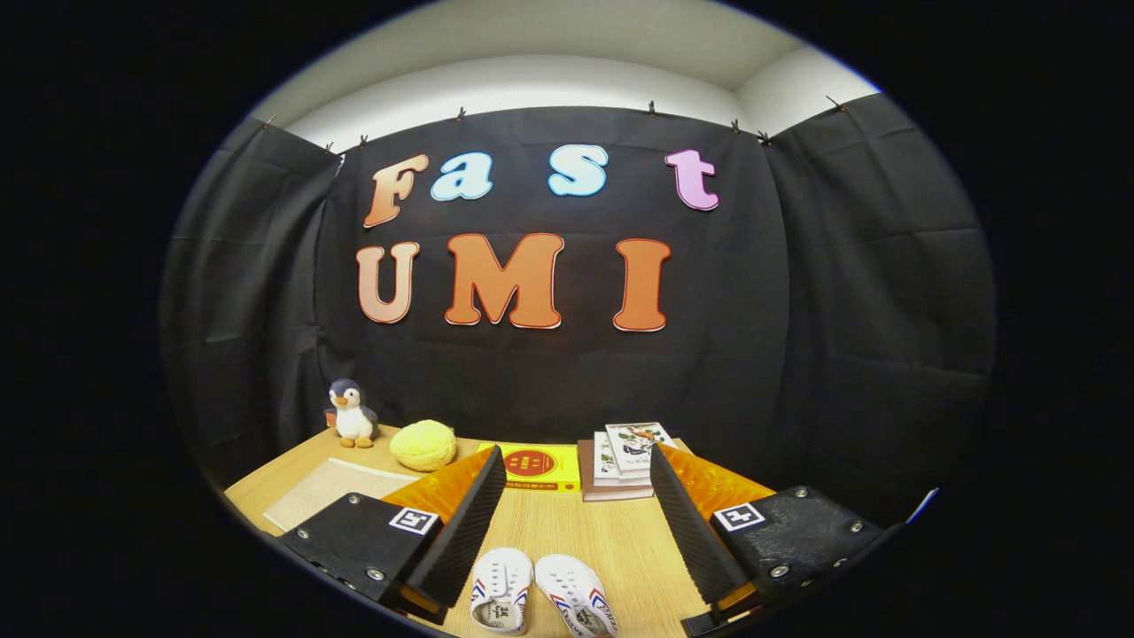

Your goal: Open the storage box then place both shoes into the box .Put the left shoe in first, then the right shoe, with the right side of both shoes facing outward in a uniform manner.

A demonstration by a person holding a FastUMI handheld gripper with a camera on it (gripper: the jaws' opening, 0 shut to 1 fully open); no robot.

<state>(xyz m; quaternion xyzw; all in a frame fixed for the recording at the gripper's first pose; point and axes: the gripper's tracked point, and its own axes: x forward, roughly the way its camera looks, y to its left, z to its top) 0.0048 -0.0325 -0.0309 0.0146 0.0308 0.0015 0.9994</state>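
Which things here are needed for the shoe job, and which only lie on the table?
For the job: two white shoes side by side between the open gripper fingers, neither touched.

Just lying about: toy penguin, yellow plush, yellow book, stack of books, pale mat.

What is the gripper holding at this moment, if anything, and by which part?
Nothing is held. The gripper is open with its fingers spread apart, and the two shoes lie untouched on the table between them.

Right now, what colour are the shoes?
White shoes with red and blue stripes, between the open gripper fingers; gripper view.
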